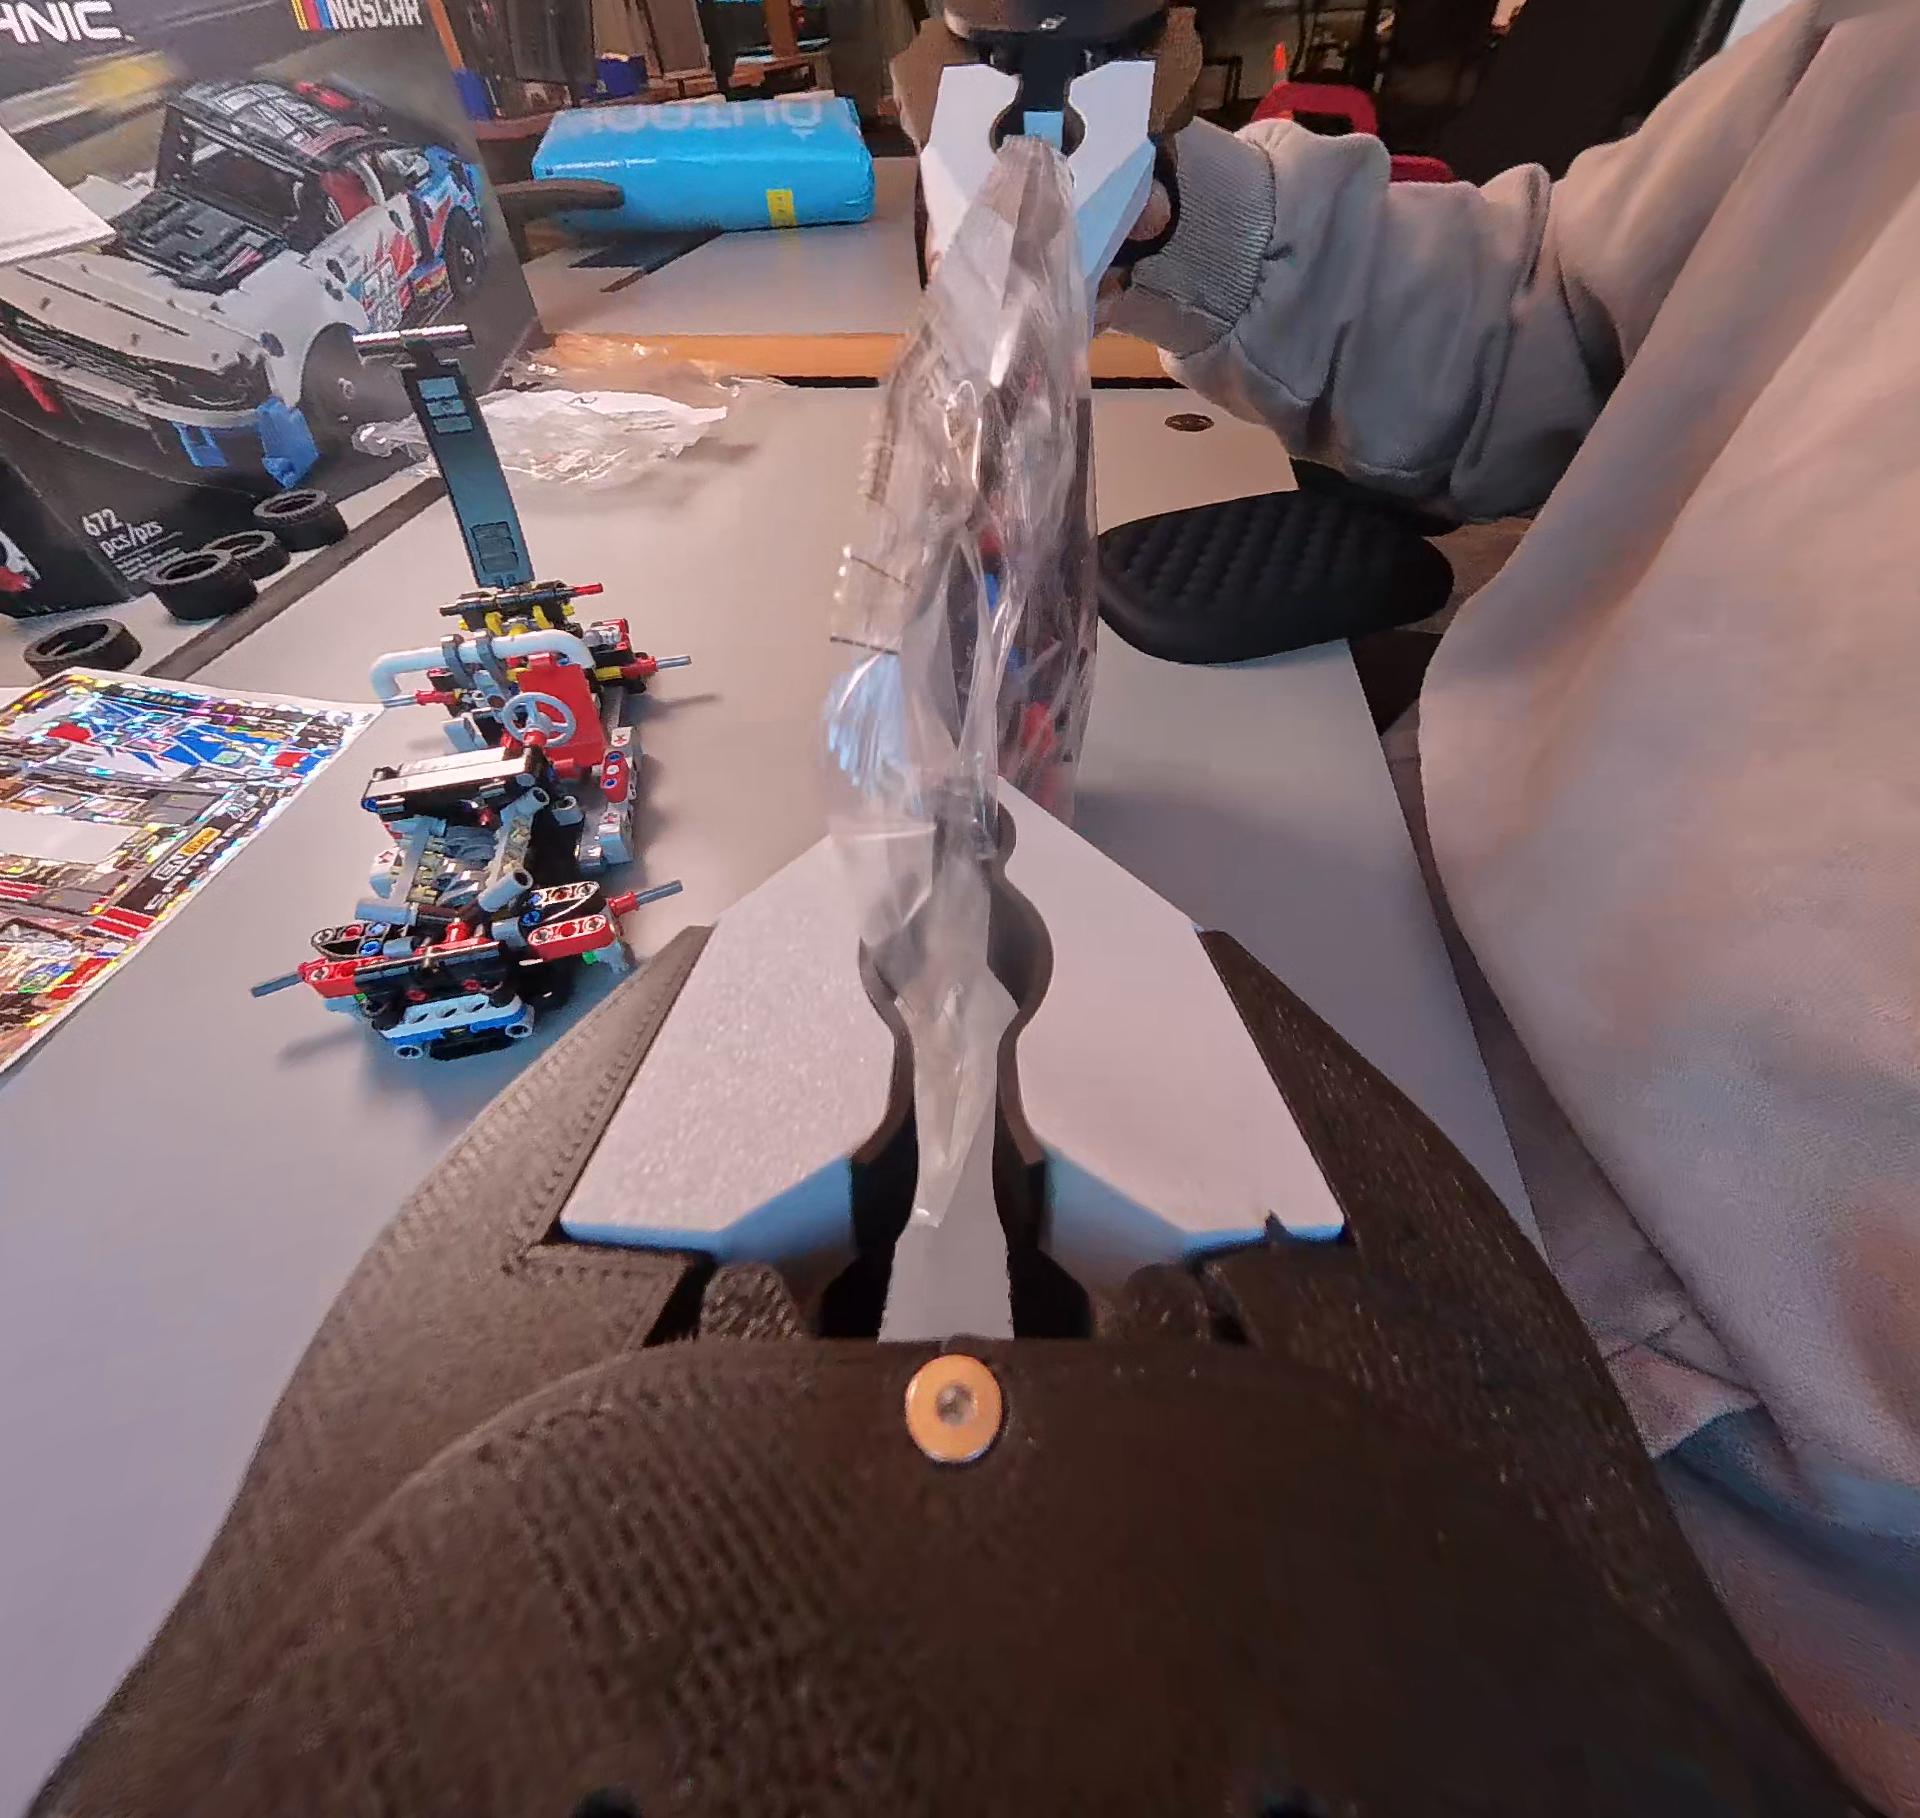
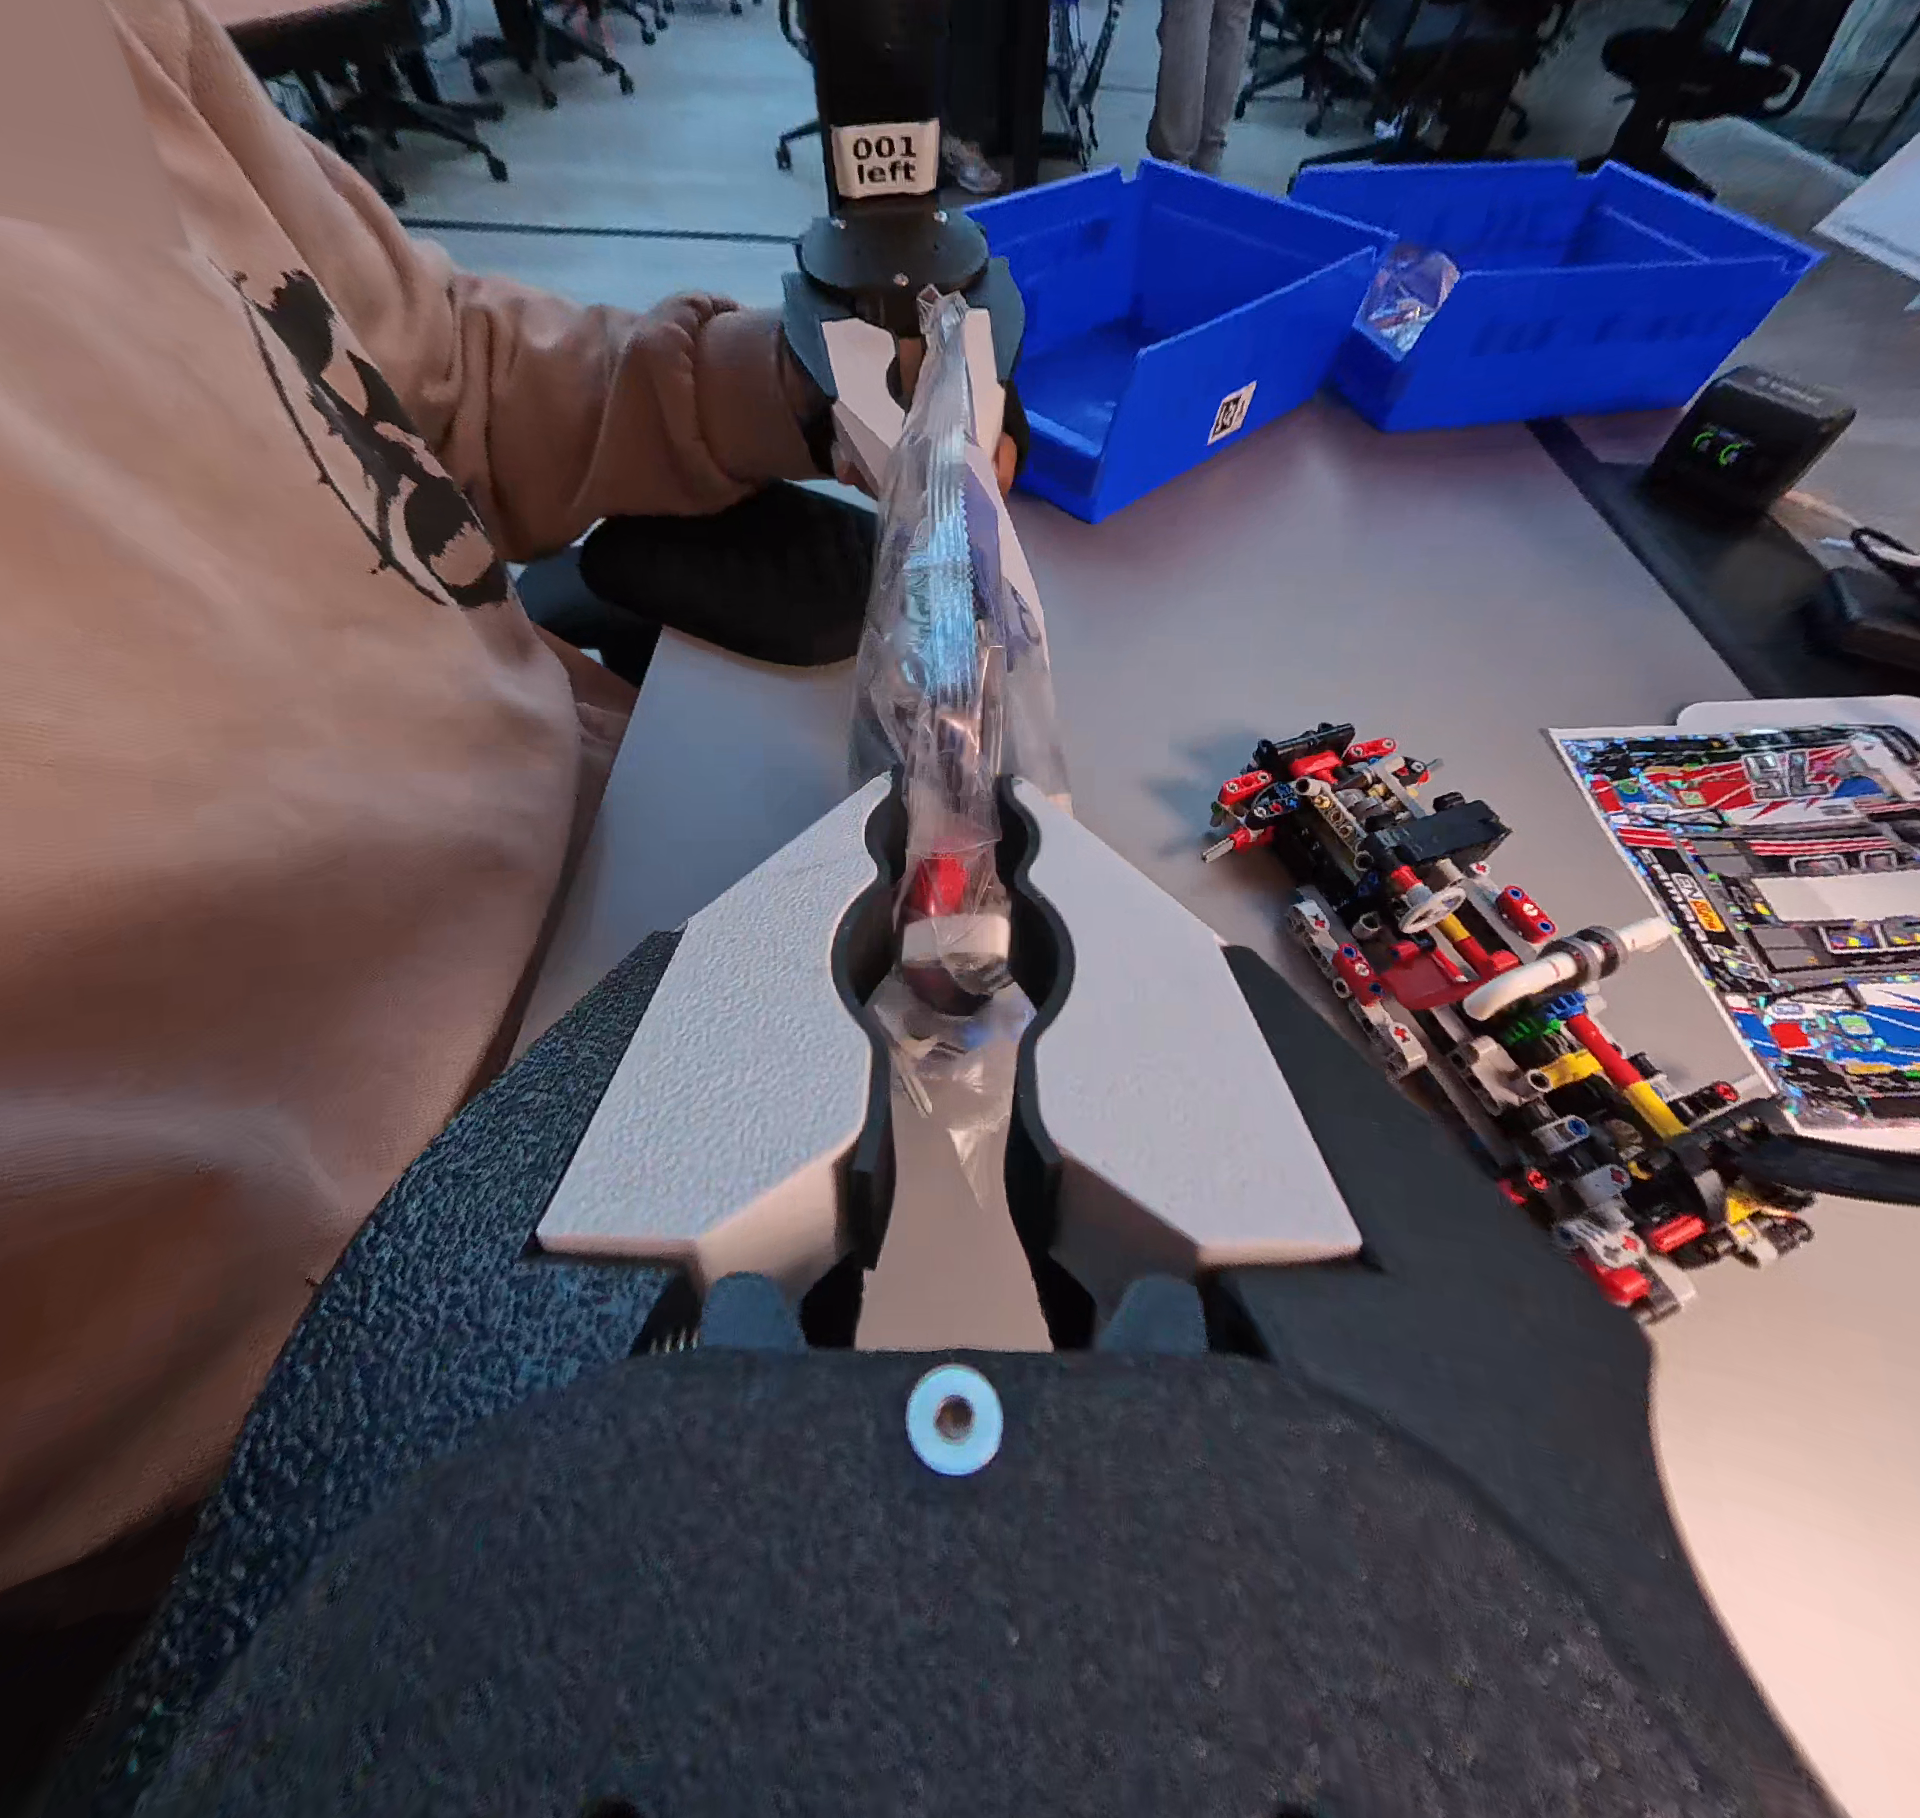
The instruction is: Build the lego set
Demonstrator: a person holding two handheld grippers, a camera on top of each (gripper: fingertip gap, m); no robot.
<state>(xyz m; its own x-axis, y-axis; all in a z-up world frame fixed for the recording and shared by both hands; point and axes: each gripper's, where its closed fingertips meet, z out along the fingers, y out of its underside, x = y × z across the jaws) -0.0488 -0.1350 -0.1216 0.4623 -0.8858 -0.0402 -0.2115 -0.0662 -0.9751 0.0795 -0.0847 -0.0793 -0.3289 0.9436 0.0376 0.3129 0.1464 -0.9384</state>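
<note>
A clear plastic bag of small Lego parts (image 1: 977,542) is stretched in the air between both grippers. My left gripper (image 1: 940,833) is shut on its near end. My right gripper (image 1: 1023,199), held by a sleeved hand, is shut on the far end. In the right wrist view the bag (image 2: 945,605) runs from my right gripper (image 2: 948,792) to the left gripper (image 2: 930,386). The partly built Lego car chassis (image 1: 488,833) lies on the grey table (image 1: 208,1249) left of the bag; it also shows in the right wrist view (image 2: 1486,989).
A shiny sticker sheet (image 1: 135,833) lies beside the chassis. The Lego box (image 1: 229,241) stands at the back left with loose black tyres (image 1: 197,584) and empty clear bags (image 1: 582,428). Two blue bins (image 2: 1174,334) stand at the far table edge. The person's torso (image 2: 260,729) is close by. There is about 15 centimeters between the tips of the two grippers.
</note>
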